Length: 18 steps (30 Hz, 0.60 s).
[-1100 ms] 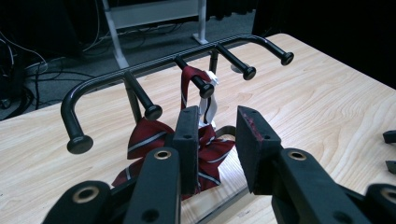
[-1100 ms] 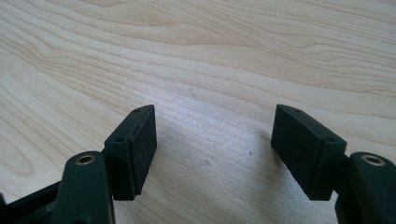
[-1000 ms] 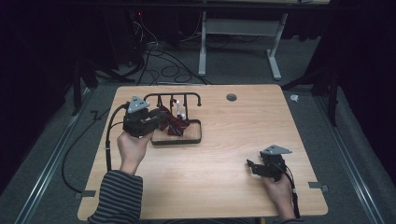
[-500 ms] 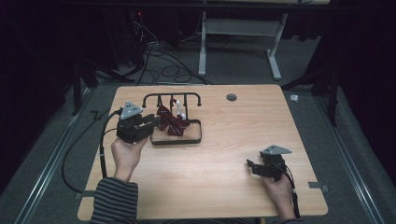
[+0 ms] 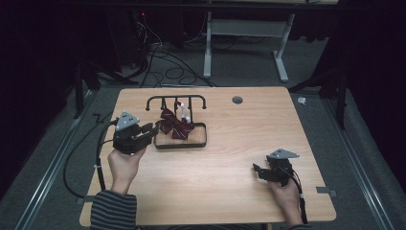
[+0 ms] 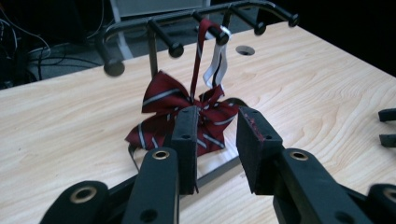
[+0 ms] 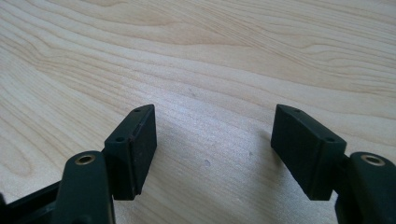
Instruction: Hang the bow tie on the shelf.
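The bow tie (image 5: 173, 125), dark red with pale stripes, lies in a shallow black tray (image 5: 205, 135) at the back left of the wooden table (image 5: 230, 187) in the high view. A black rack (image 5: 175, 99) with short pegs rises from the tray's far edge, and the bow tie's strap runs up to one of them, beside a white strap (image 5: 184, 112). The left gripper (image 5: 151, 130) sits just beside the tray's left end, pointing at it, with its jaws parted and nothing between them. The right gripper (image 5: 257, 171) rests well apart, near the table's front right, aimed left.

In the left gripper view, the bow tie (image 6: 163, 100) is just beyond the gripper's (image 6: 215, 135) jaws, which stand a little apart and grasp nothing. Its red strap (image 6: 200, 51) hangs from a peg of the rack (image 6: 154, 28); the white strap (image 6: 215, 65) hangs from the same peg. The tray's rim (image 6: 219, 170) passes below the jaws.

In the right gripper view, the right gripper (image 7: 212, 126) is released, with its jaws spread wide over the bare table (image 7: 210, 56).
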{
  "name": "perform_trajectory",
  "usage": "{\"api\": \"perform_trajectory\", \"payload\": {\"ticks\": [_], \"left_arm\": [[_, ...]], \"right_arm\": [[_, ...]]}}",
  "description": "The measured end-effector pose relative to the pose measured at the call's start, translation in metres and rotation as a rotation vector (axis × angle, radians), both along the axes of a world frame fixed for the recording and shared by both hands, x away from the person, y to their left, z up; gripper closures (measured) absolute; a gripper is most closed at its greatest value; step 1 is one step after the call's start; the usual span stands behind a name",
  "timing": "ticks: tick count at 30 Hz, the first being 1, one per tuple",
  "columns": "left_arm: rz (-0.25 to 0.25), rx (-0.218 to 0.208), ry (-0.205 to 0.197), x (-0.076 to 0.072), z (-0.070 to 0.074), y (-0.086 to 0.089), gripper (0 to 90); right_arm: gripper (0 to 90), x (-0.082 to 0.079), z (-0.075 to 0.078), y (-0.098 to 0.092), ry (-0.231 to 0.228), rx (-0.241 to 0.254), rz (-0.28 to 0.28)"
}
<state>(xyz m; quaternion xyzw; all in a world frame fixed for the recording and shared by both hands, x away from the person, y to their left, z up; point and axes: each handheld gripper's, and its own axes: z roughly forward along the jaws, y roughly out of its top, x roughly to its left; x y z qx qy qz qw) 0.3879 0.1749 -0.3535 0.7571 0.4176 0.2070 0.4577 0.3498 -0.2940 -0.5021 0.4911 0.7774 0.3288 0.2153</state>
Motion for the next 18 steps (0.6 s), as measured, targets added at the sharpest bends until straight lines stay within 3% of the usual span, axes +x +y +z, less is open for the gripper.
{"api": "perform_trajectory", "payload": {"ticks": [18], "left_arm": [[0.027, -0.04, 0.015, -0.018, -0.014, 0.02, 68.5]], "right_arm": [[32.8, 0.0, 0.0, 0.0, -0.001, -0.002, 0.001]]}}
